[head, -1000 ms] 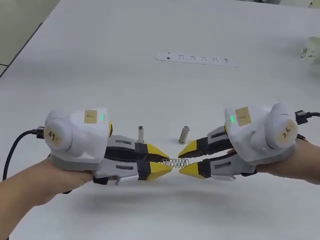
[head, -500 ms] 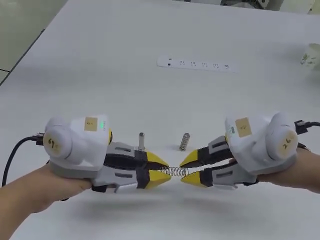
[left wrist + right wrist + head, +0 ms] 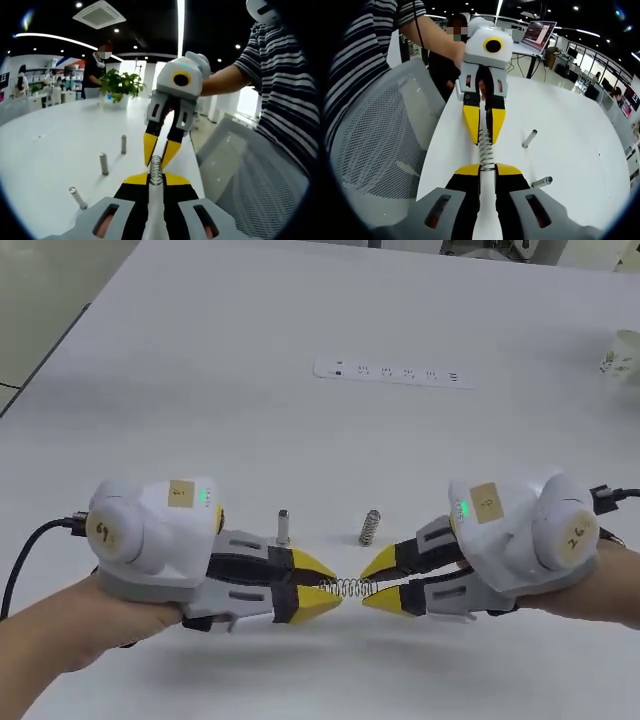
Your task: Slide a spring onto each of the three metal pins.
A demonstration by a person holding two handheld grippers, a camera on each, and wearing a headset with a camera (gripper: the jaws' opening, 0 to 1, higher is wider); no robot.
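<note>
Head view, white office table (image 3: 250,330), power strip (image 3: 392,371), left claw (image 3: 331,586) and right claw (image 3: 369,584) gripping one spring (image 3: 349,588)

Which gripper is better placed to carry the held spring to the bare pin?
Probably the left gripper: both it and the right gripper pinch the spring, but the bare pin stands closer to the left jaws, just beyond them.

Silver coil spring (image 3: 347,588) held horizontal, spring-clad pin (image 3: 369,527) and bare pin (image 3: 283,525) upright

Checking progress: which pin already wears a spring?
The middle pin of the three in the left gripper view: coils wrap it, while the far pin and near pin are bare.
</note>
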